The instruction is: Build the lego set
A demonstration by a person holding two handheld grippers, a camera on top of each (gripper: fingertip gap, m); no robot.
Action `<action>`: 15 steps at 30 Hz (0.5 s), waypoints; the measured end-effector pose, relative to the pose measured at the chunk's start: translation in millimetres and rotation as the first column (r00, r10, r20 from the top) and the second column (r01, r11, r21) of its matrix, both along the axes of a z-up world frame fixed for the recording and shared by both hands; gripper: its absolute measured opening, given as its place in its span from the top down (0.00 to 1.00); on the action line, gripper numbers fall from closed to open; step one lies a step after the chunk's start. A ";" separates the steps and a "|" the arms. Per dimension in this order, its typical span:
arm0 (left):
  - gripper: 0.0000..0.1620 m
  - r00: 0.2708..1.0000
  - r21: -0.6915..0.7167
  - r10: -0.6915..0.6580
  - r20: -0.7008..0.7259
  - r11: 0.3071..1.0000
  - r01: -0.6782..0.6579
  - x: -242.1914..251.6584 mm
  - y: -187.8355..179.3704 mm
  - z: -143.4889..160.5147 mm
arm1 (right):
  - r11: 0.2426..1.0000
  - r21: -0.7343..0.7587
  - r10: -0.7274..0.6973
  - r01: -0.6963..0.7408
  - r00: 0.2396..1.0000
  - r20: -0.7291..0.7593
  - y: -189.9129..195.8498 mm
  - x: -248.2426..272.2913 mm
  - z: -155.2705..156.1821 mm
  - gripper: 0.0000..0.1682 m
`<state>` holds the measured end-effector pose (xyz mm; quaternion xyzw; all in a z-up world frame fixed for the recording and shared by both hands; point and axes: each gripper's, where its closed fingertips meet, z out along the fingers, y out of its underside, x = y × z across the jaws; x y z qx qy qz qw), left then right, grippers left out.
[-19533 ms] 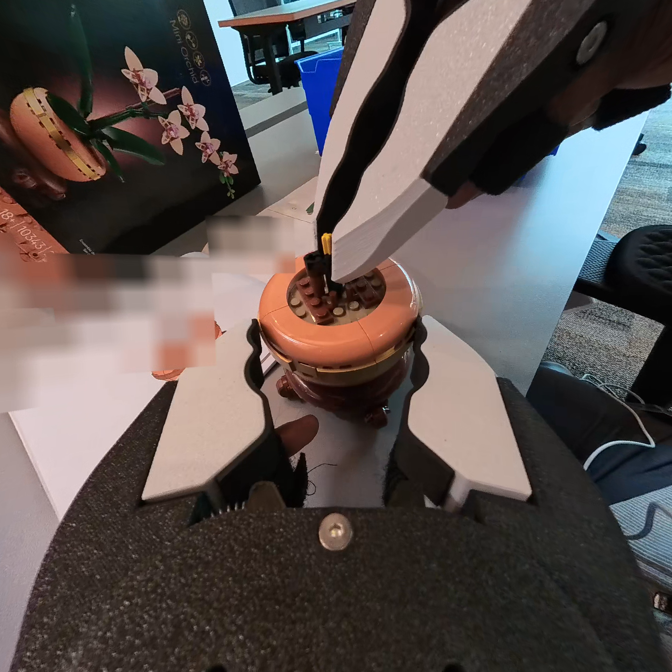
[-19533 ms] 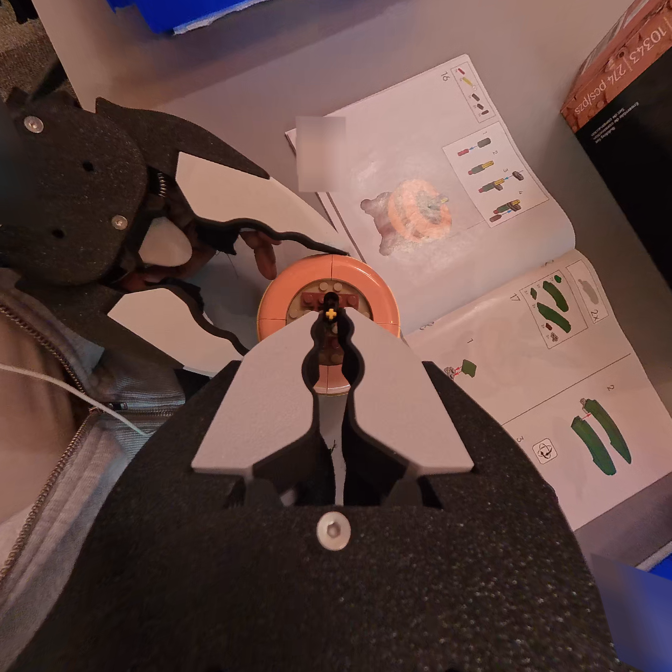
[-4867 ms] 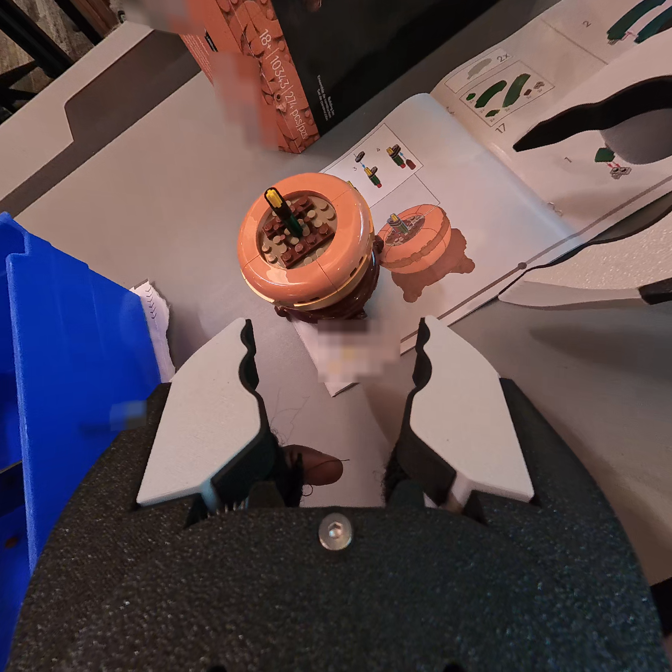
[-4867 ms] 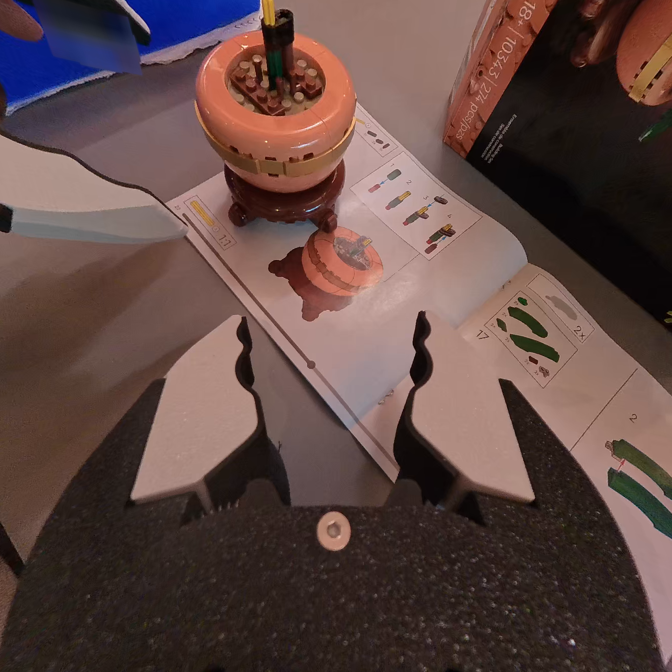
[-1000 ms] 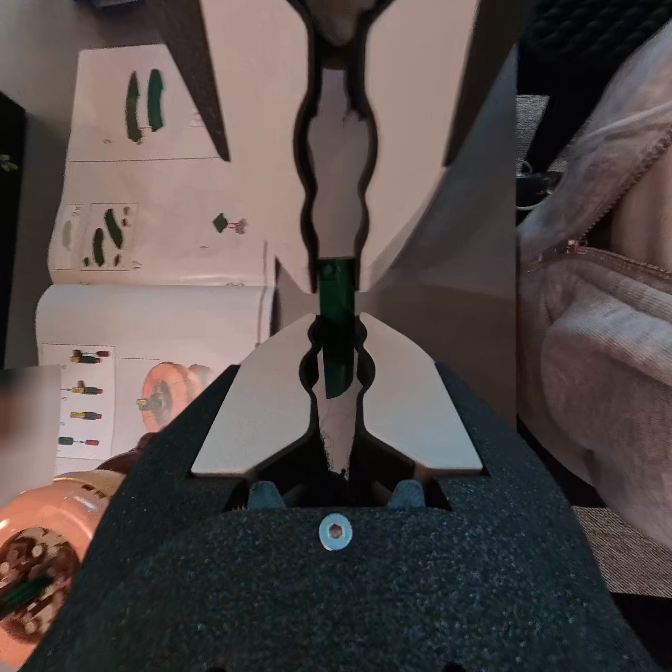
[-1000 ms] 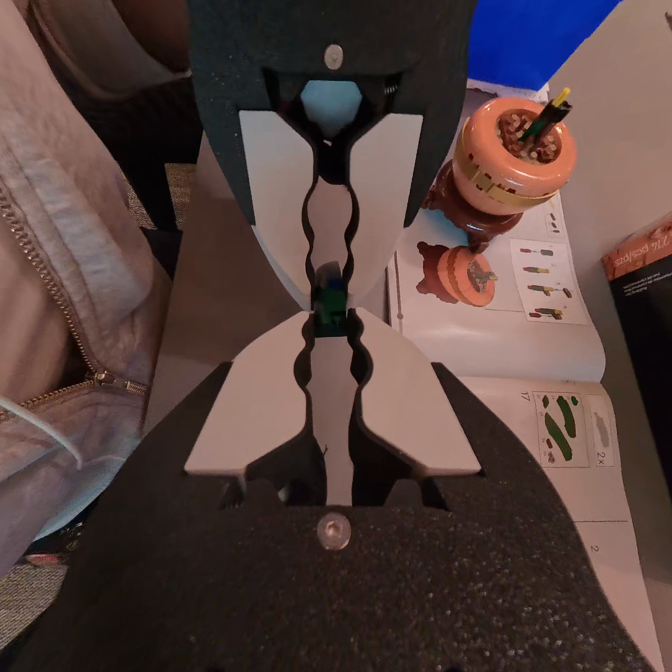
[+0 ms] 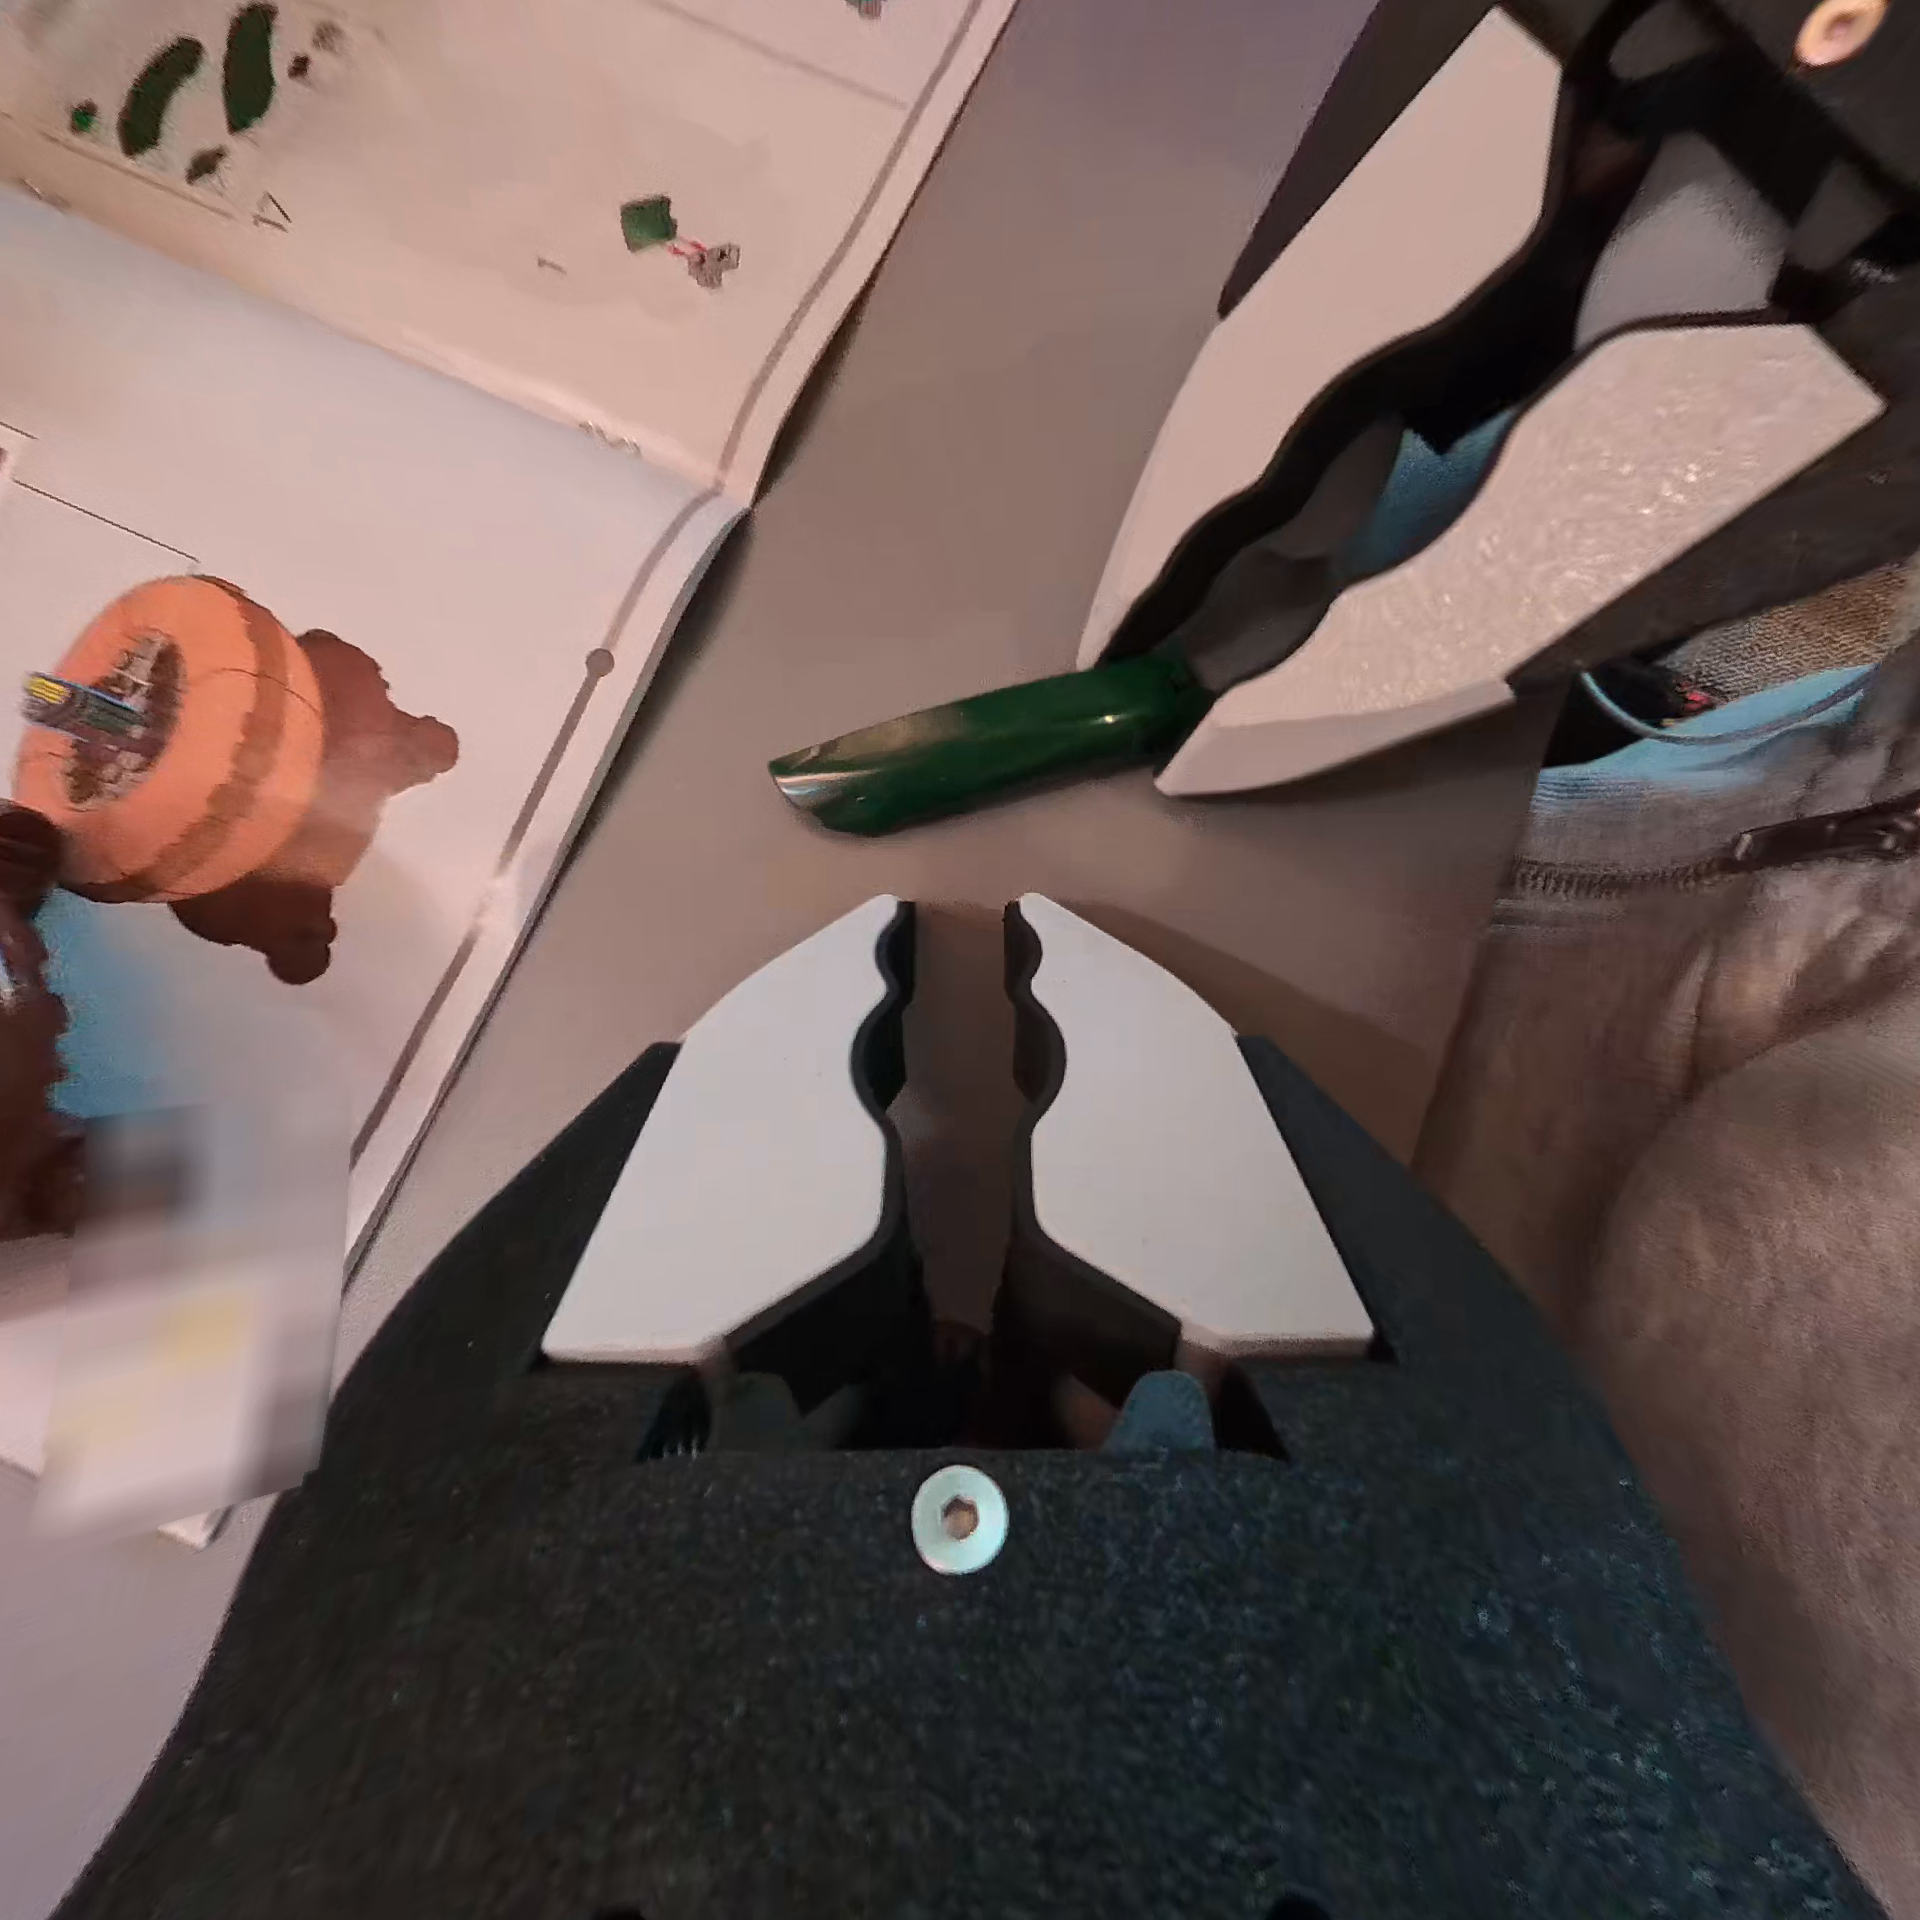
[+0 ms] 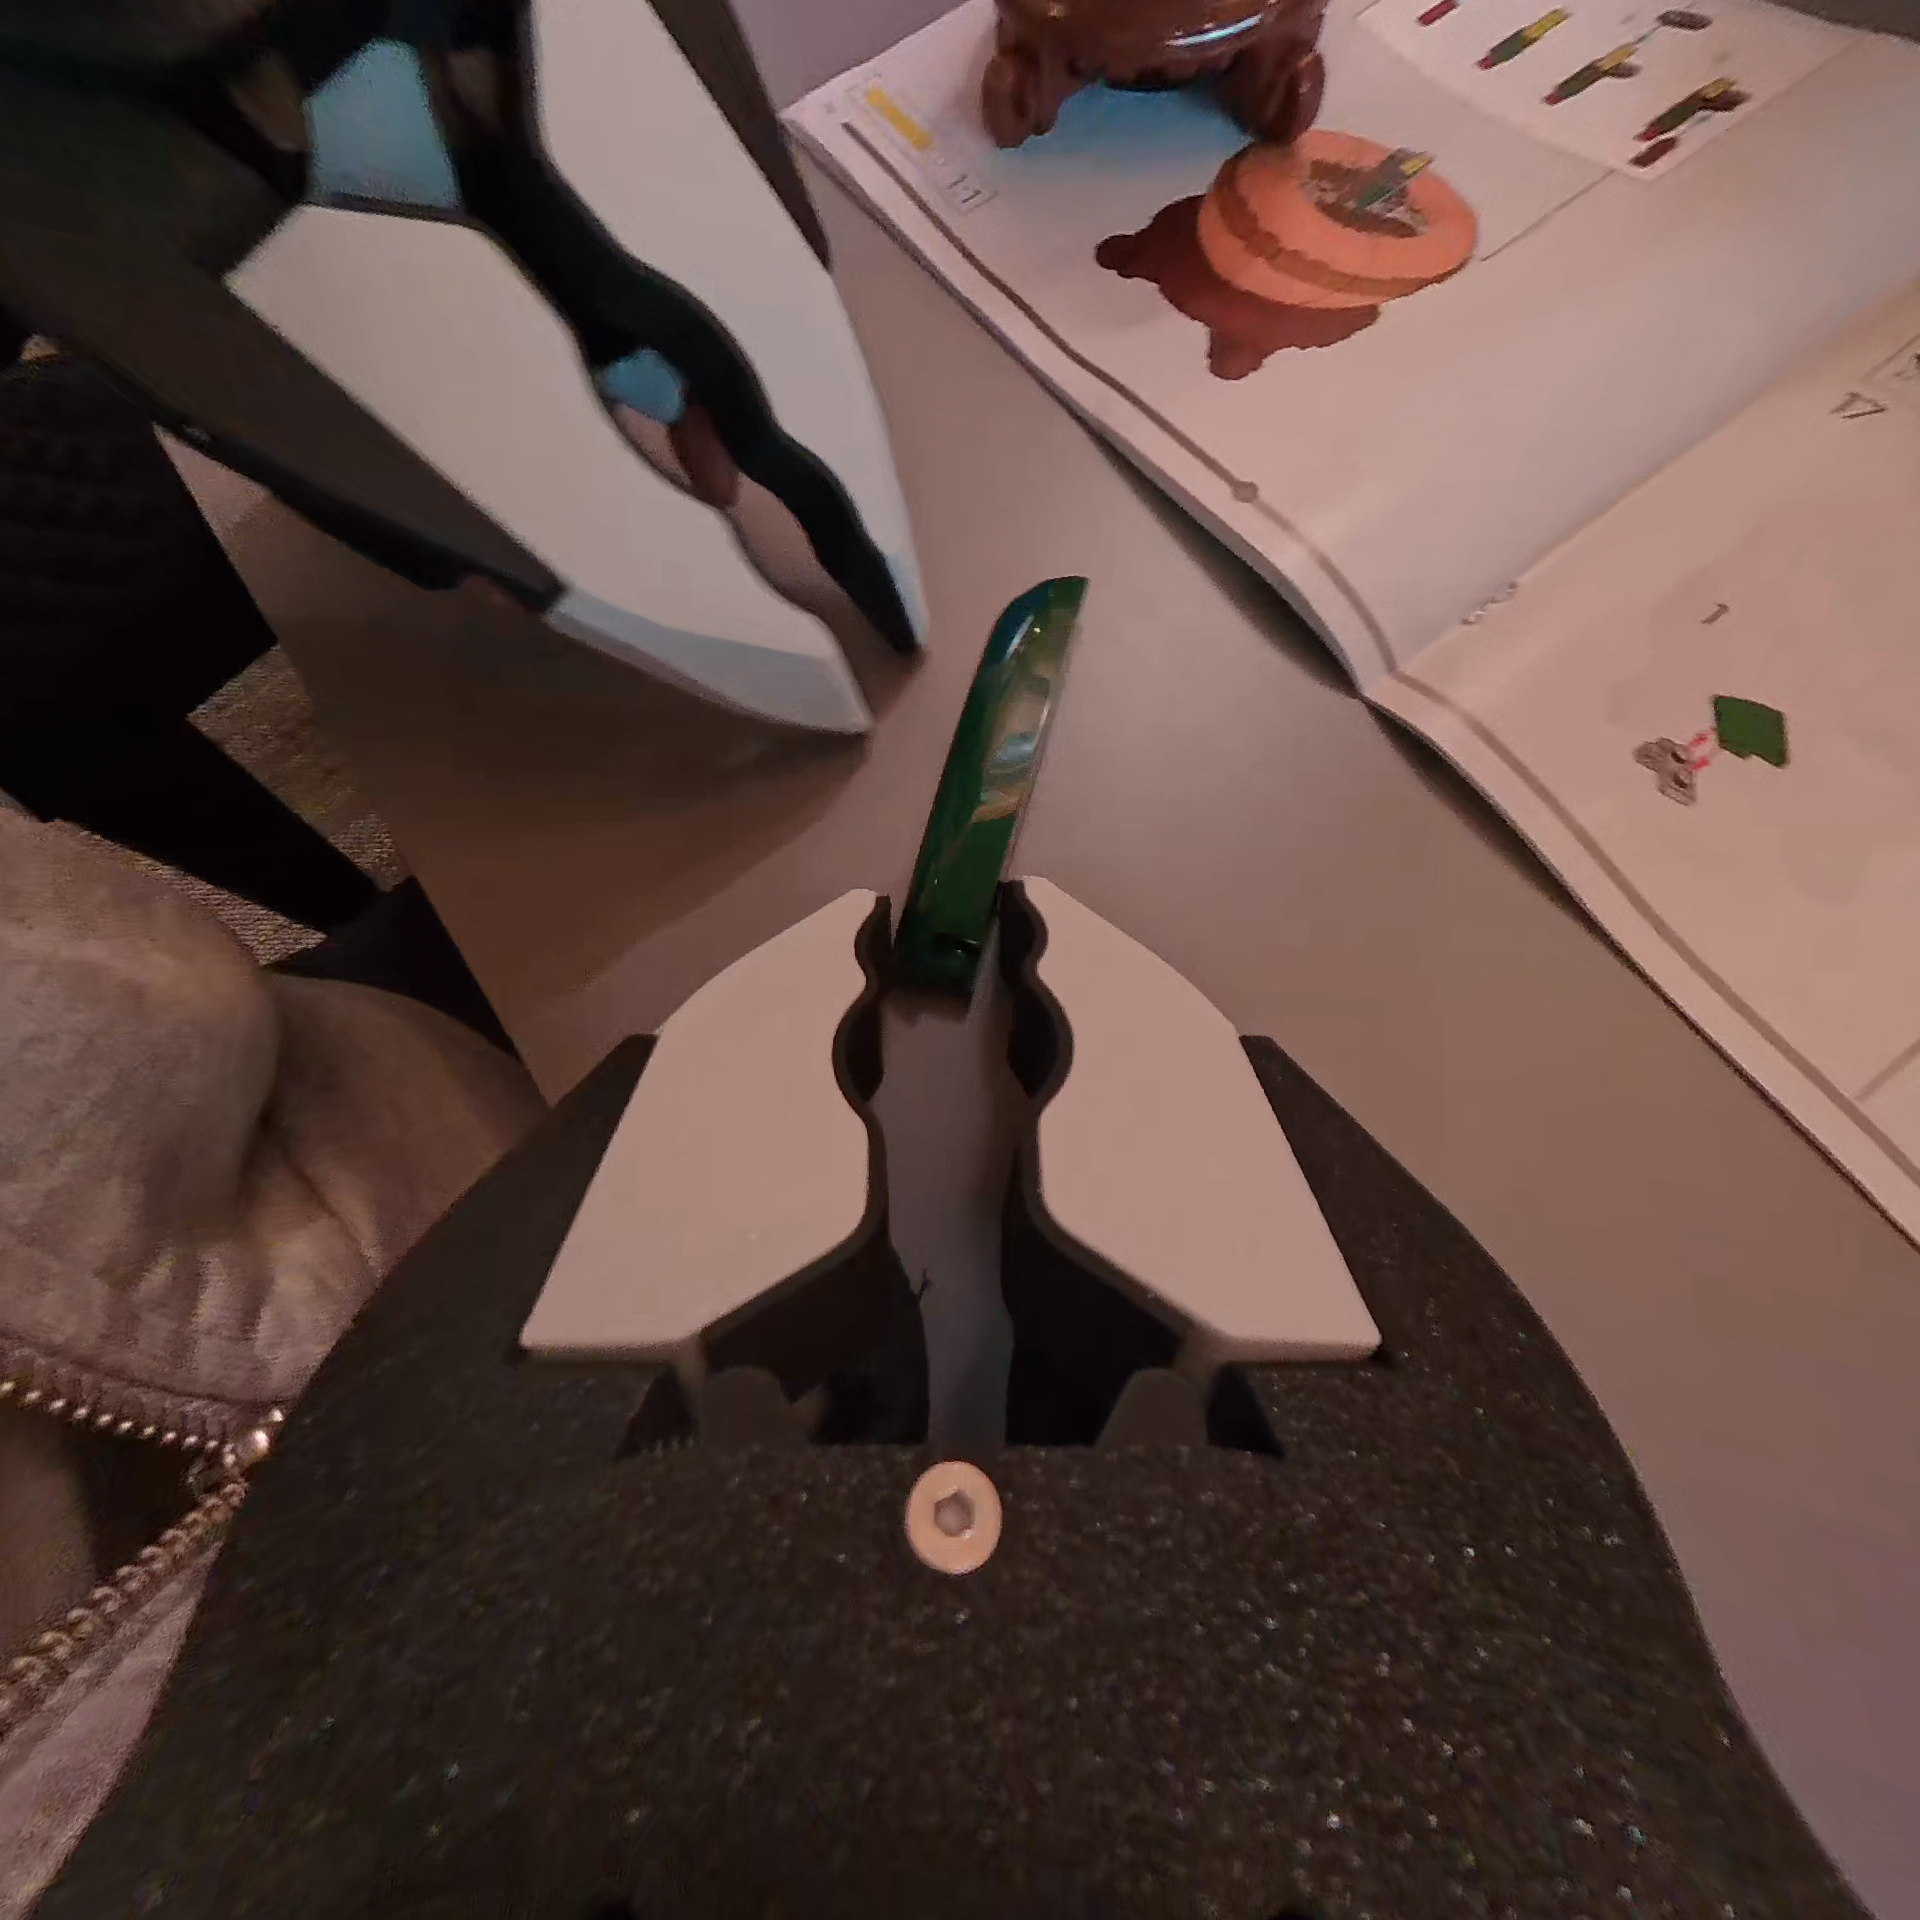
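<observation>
Right tool [image 8: 948, 914] pinches the base of a green leaf [image 8: 992, 774] between its tips; the leaf sticks out forward above the grey surface [image 8: 1299, 935]. Left tool [image 7: 958, 909] has a narrow gap between its fingers and holds nothing, with the leaf's free end just ahead of its tips, not touching. An open booklet [image 7: 395, 499] lies beside them, with the brown pot base [image 8: 1153, 52] on it.
</observation>
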<state>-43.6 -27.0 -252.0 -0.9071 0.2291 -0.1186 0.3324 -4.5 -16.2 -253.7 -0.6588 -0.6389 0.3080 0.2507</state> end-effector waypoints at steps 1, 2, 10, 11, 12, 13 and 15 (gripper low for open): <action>0.92 1.000 0.010 0.010 0.013 1.000 -0.010 0.4 3.7 0.3 | 1.000 -0.008 0.014 -0.014 1.000 -0.002 -3.0 -1.7 0.2 0.88; 0.91 0.999 0.014 0.014 0.030 1.000 -0.015 1.3 6.6 0.6 | 0.999 -0.021 0.028 -0.028 1.000 -0.002 -6.0 -3.8 0.4 0.88; 0.91 0.999 -0.001 0.028 0.022 1.000 -0.028 -7.8 11.2 -0.5 | 0.997 -0.029 0.074 -0.074 0.997 0.000 -6.9 -23.6 0.4 0.86; 0.90 0.999 -0.007 0.021 0.026 1.000 -0.021 -7.3 10.3 -0.4 | 0.997 -0.020 0.077 -0.077 0.997 0.006 -6.0 -24.7 0.4 0.86; 0.90 1.000 -0.007 0.016 0.024 1.000 -0.016 -7.1 9.8 -0.3 | 0.996 -0.019 0.088 -0.088 0.996 0.008 -7.2 -26.1 0.6 0.85; 0.90 1.000 -0.004 0.014 0.018 1.000 -0.014 -7.1 9.8 -0.5 | 0.996 -0.016 0.092 -0.092 0.996 0.011 -8.5 -27.8 0.8 0.83; 0.90 1.000 -0.003 0.012 0.006 1.000 -0.012 -8.5 10.2 -0.9 | 0.994 0.003 0.105 -0.105 0.994 0.028 -9.5 -27.5 0.8 0.81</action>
